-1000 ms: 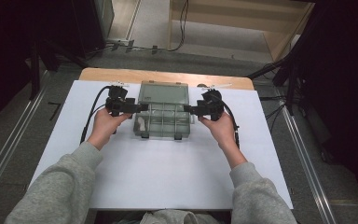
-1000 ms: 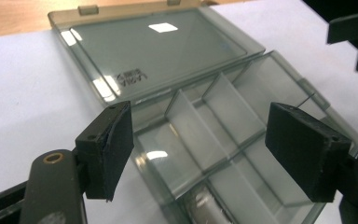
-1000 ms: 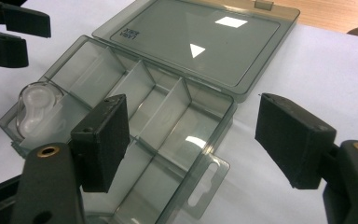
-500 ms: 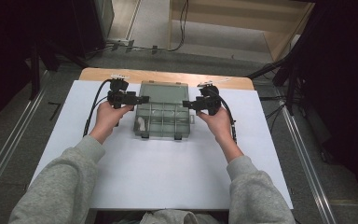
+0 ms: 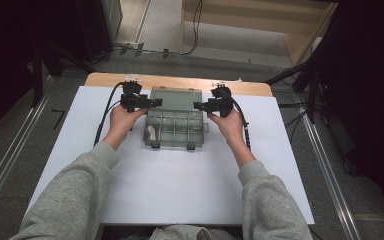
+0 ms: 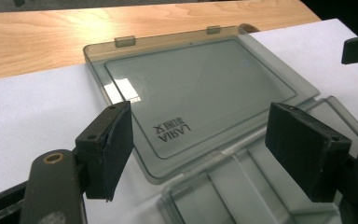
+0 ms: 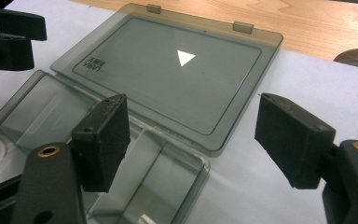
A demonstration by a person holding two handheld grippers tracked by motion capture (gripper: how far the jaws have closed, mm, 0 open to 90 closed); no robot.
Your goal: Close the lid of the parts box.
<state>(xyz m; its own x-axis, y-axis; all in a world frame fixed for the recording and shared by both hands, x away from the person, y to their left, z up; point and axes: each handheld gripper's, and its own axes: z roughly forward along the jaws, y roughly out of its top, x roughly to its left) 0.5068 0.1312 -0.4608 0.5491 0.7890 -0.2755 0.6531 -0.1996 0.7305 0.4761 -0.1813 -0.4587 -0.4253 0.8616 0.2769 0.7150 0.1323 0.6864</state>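
both grippers wide open, empty, flanking open box lid.

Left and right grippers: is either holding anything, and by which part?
Nothing held: left gripper and right gripper are open above the open box.

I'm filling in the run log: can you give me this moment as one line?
box: open | lid: flat on table | left claw: open, above hinge | right claw: open, holding nothing
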